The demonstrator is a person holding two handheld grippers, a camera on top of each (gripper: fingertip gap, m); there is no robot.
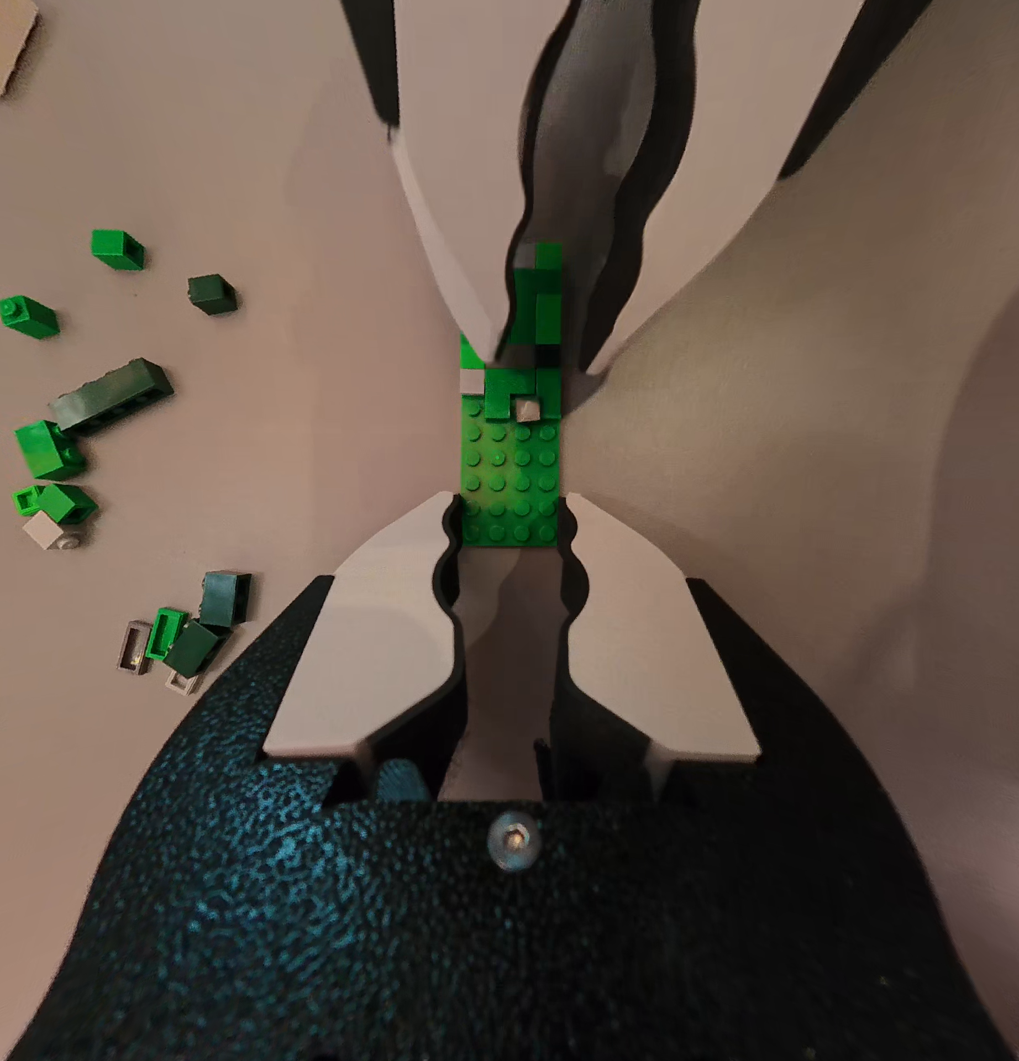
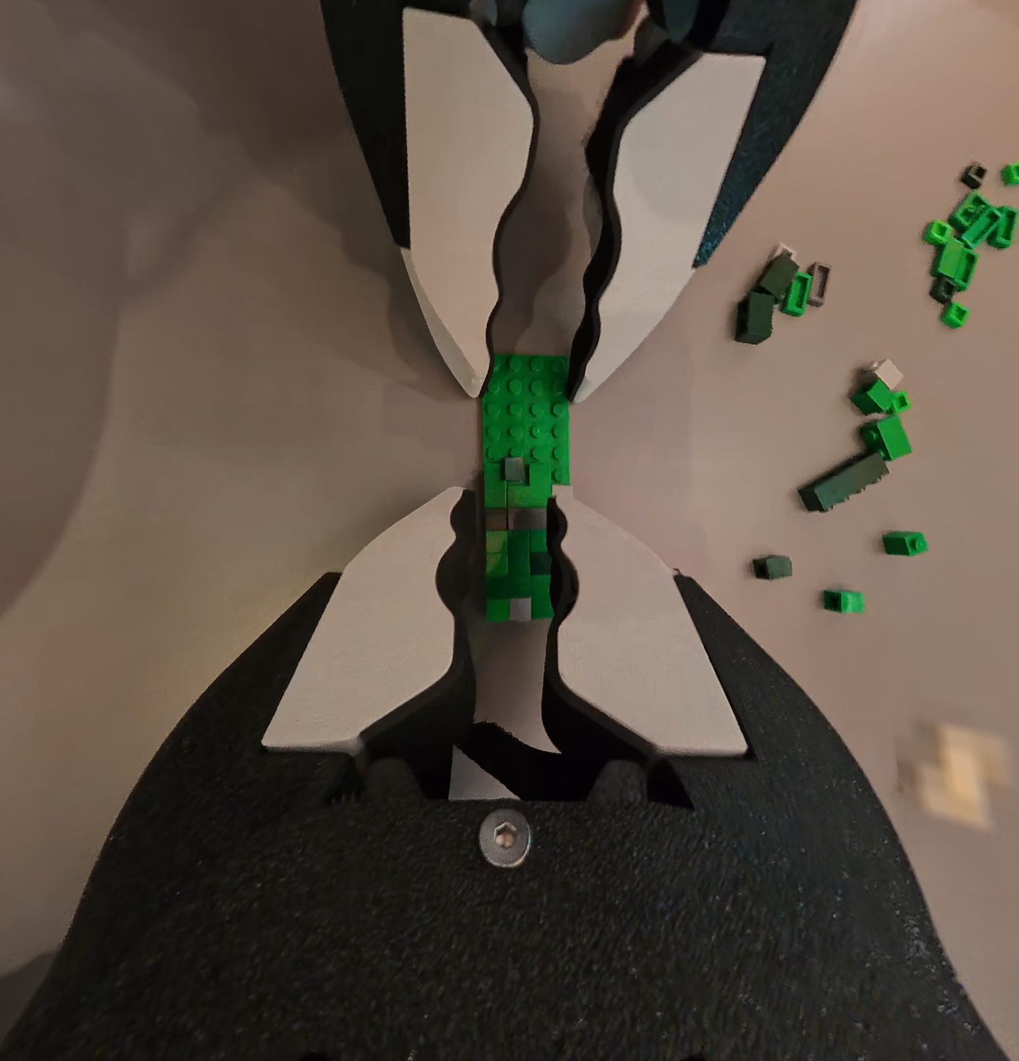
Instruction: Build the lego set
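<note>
A bright green studded plate (image 1: 510,459) lies on the tan table, with a low wall of green, dark green and grey bricks (image 1: 539,310) built on its far end. A small grey brick (image 1: 528,410) sits at the edge of the built part. My left gripper (image 1: 510,508) is shut on the bare near end of the plate. My right gripper (image 1: 541,361) comes from the opposite side. In the right wrist view my right gripper (image 2: 510,496) is shut around the built bricks (image 2: 516,568), and the left gripper (image 2: 524,393) pinches the plate (image 2: 524,419) at its far end.
Several loose green, dark green and grey bricks lie scattered left of the plate, among them a long dark green brick (image 1: 111,396), which also shows in the right wrist view (image 2: 843,482). A tan block (image 1: 2,46) sits at the far left corner. There is about 4 centimeters between the tips of the two grippers. The tan block (image 1: 2,46) is about equally far from each gripper, around 20 centimeters.
</note>
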